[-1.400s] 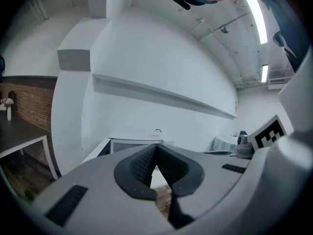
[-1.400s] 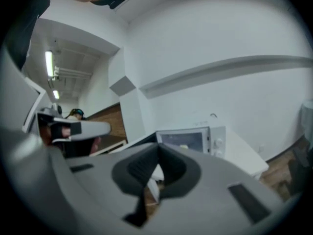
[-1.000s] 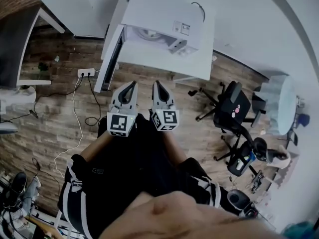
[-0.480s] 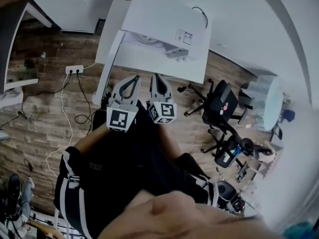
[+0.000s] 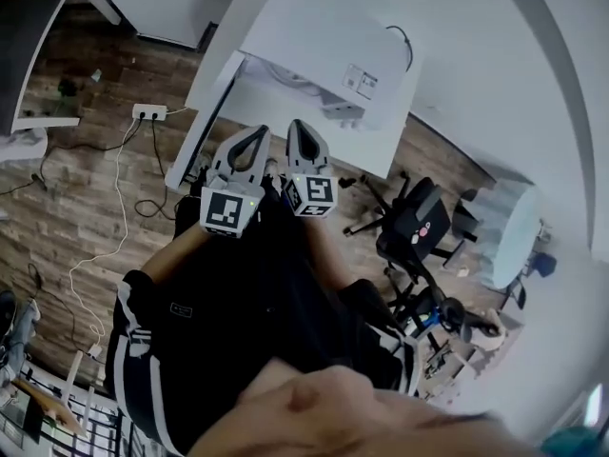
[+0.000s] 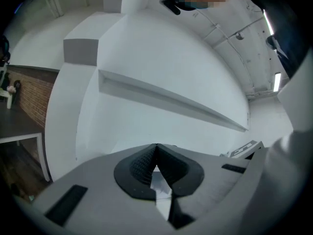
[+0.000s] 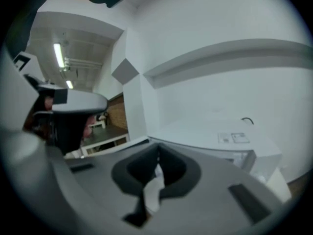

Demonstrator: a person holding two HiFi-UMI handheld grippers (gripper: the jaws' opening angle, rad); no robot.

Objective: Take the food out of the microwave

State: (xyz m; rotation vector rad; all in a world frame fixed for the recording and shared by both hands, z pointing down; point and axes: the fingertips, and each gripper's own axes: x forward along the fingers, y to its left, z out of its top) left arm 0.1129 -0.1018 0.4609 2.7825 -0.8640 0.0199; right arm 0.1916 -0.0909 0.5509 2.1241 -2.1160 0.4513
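Wood-plank floor (image 5: 86,208) spreads beneath a white surface (image 5: 314,117) that carries a white microwave (image 5: 328,50). Both tongs are held side by side at the surface's near edge, pointing toward it.

The left tongs (image 5: 258,132) have their jaws pressed together at the tips, with nothing between them. Beyond them, the left gripper view shows a white wall (image 6: 146,58) crossed by a long ledge (image 6: 171,102). The right tongs (image 5: 297,125) are likewise closed and empty.

The microwave stands ahead of the right tongs and a little to their right, with a label (image 7: 234,138) on its casing and a dark cord (image 7: 247,121) behind it. Whether food lies inside cannot be told from these views.

A black office chair (image 5: 419,227) stands on the floor to the right of the tongs. A power strip (image 5: 149,112) lies on the floor to their left.
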